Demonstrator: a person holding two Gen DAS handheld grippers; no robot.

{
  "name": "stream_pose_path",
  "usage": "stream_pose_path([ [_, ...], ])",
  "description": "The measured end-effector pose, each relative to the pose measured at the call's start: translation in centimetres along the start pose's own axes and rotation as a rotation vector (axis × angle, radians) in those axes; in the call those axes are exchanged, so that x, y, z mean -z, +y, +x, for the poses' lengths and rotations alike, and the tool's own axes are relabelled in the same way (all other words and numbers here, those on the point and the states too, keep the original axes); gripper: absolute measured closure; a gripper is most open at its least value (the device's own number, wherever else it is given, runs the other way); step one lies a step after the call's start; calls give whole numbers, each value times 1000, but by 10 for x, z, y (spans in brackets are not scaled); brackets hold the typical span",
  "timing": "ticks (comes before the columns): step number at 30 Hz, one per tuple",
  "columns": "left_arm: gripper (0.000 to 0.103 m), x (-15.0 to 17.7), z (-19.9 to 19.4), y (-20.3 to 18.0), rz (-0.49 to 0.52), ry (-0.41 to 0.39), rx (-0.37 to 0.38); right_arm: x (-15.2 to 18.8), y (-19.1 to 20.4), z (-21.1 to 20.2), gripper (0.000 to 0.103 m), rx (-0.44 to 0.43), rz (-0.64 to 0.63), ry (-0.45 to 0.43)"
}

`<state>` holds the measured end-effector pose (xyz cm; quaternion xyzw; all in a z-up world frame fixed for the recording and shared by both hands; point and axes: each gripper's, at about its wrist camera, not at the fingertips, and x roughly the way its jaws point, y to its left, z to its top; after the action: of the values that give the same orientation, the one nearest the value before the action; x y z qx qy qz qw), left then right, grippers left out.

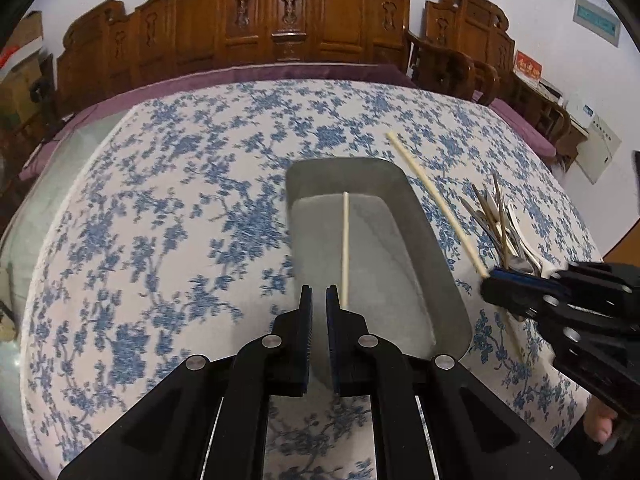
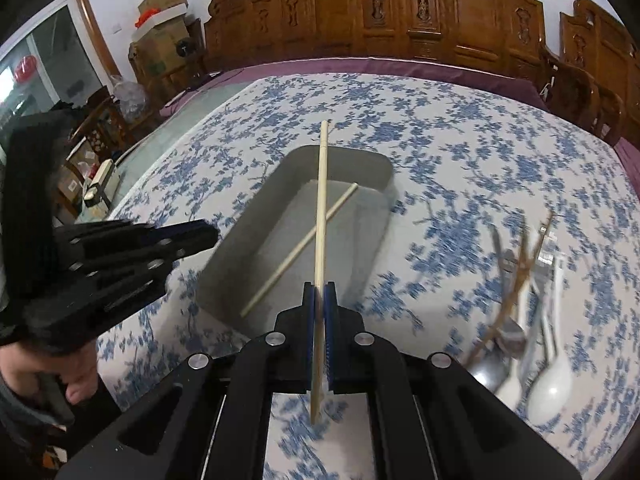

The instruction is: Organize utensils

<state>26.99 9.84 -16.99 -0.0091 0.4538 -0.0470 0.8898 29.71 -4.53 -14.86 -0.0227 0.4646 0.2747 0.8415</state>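
A grey rectangular tray [image 1: 436, 264] [image 2: 240, 248] sits on the blue-flowered tablecloth with one pale chopstick [image 1: 345, 248] [image 2: 300, 248] lying in it. My right gripper [image 2: 320, 292] [image 1: 490, 280] is shut on a second pale chopstick [image 2: 321, 216] [image 1: 436, 200] and holds it above the tray's near end. My left gripper [image 1: 318, 296] [image 2: 208, 234] hovers over the tray's near edge, jaws nearly closed with a narrow gap and nothing between them. A pile of metal utensils and white spoons [image 2: 532, 312] [image 1: 504, 224] lies right of the tray.
Carved wooden chairs [image 1: 280, 20] [image 2: 420, 12] line the table's far side, with a purple cloth edge [image 1: 260, 74] under the flowered one. Cardboard boxes [image 2: 160, 36] stand at the left. A bare hand [image 2: 76, 376] holds the left gripper.
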Motion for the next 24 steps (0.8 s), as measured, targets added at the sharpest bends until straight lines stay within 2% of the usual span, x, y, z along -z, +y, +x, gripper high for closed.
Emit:
stream_pose_path([
  [6, 97, 2, -14, 16, -10, -21, -5, -16, 7, 25, 97, -6, 8, -7],
  [14, 97, 4, -24, 26, -13, -36, -4, -20, 8, 50, 97, -6, 22, 3],
  [24, 97, 7, -31, 24, -4, -43, -7, -19, 6, 48, 95, -45, 16, -13],
])
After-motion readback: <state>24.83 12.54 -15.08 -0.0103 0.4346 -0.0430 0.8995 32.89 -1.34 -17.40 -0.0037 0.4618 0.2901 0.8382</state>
